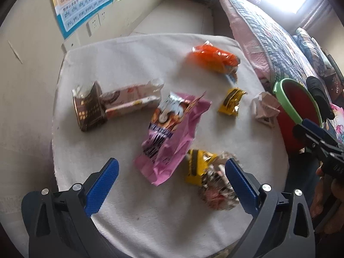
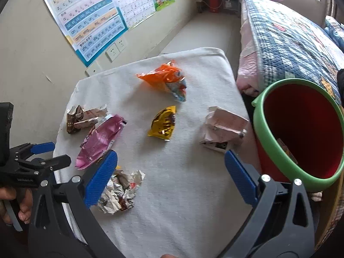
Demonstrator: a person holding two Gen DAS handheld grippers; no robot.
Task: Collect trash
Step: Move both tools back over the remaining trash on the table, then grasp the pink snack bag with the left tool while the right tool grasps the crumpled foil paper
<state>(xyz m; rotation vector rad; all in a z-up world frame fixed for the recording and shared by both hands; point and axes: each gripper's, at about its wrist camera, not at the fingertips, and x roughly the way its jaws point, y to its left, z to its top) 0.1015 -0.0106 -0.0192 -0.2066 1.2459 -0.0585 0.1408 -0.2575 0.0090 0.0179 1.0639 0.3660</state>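
Note:
Several wrappers lie on a white cloth-covered table (image 1: 129,64) (image 2: 193,204): an orange bag (image 1: 215,60) (image 2: 165,79), a small yellow wrapper (image 1: 231,104) (image 2: 163,122), a pink bag (image 1: 172,133) (image 2: 101,139), a brown-and-pink carton (image 1: 111,105) (image 2: 83,118), crumpled pale paper (image 1: 265,107) (image 2: 223,129) and a crumpled foil wrapper (image 1: 217,187) (image 2: 120,189). A second yellow wrapper (image 1: 197,165) touches the foil. My left gripper (image 1: 172,165) hangs open over the pink bag's near end. My right gripper (image 2: 171,155) is open above bare cloth, holding nothing. A red bucket with a green rim (image 1: 279,90) (image 2: 259,120) stands off the table's right edge.
A bed with a patchwork quilt (image 1: 268,32) (image 2: 290,43) runs along the right, behind the bucket. Posters (image 2: 90,21) and wall sockets (image 2: 116,49) cover the wall on the left. A hand (image 2: 13,202) grips the left tool. Something lies inside the bucket.

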